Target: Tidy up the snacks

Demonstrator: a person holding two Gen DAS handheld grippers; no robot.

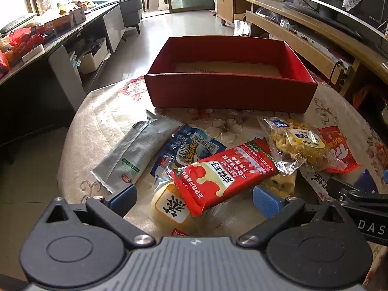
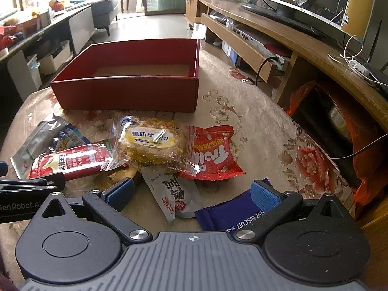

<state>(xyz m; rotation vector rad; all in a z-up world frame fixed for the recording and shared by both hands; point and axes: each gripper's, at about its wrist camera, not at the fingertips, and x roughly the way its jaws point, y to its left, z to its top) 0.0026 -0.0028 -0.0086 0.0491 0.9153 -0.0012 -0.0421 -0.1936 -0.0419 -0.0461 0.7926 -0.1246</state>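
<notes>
An empty red cardboard box (image 1: 228,92) (image 2: 126,92) stands at the far side of the round table. A pile of snack packets lies in front of it: a long red packet (image 1: 225,172) (image 2: 70,160), a yellow cake pack (image 1: 169,208), a silver packet (image 1: 135,155), a blue packet (image 1: 186,145), a clear-wrapped crispy cake (image 1: 295,143) (image 2: 155,145), a small red packet (image 2: 213,155), a grey packet (image 2: 177,194) and a dark blue biscuit pack (image 2: 230,213). My left gripper (image 1: 194,196) is open over the red and yellow packs. My right gripper (image 2: 192,191) is open over the grey packet.
The table has a beige floral cloth (image 2: 266,131). A wooden TV console (image 2: 291,38) with cables stands close on the right. A dark low cabinet (image 1: 36,72) with clutter is on the left. An orange bag (image 2: 363,169) hangs by the table's right edge.
</notes>
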